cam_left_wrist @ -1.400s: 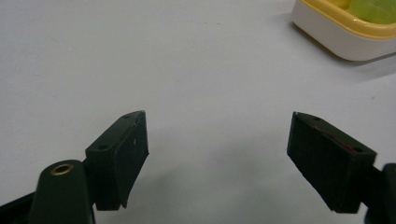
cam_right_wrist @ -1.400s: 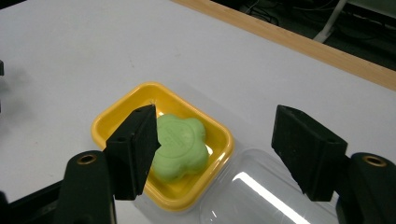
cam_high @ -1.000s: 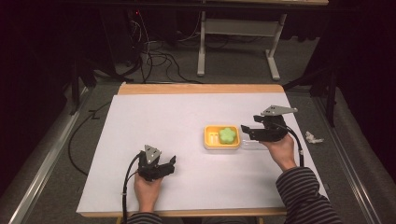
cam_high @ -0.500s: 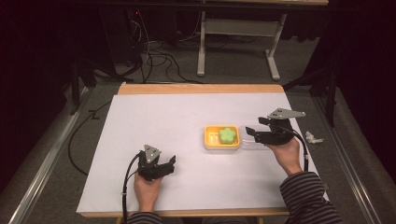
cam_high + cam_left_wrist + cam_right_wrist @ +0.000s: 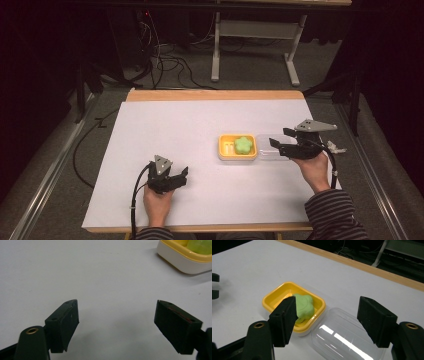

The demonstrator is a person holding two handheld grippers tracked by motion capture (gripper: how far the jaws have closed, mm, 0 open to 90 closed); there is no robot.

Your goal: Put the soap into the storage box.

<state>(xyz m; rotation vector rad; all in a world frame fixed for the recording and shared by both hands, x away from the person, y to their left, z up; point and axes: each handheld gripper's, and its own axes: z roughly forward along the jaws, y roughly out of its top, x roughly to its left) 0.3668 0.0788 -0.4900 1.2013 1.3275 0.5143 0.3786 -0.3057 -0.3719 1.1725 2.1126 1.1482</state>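
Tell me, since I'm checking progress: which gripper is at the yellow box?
The right gripper, hovering open over the clear lid beside the yellow box; the left gripper sits apart.

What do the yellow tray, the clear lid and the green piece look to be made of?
Tray: glossy moulded plastic, smooth rounded rim, yellow inside and paler outside. Lid: thin clear plastic, see-through with bright glare streaks. Green piece: matte and soft-looking, flower-shaped with rounded lobes; possibly foam, dough or soap, the look leaves it open.
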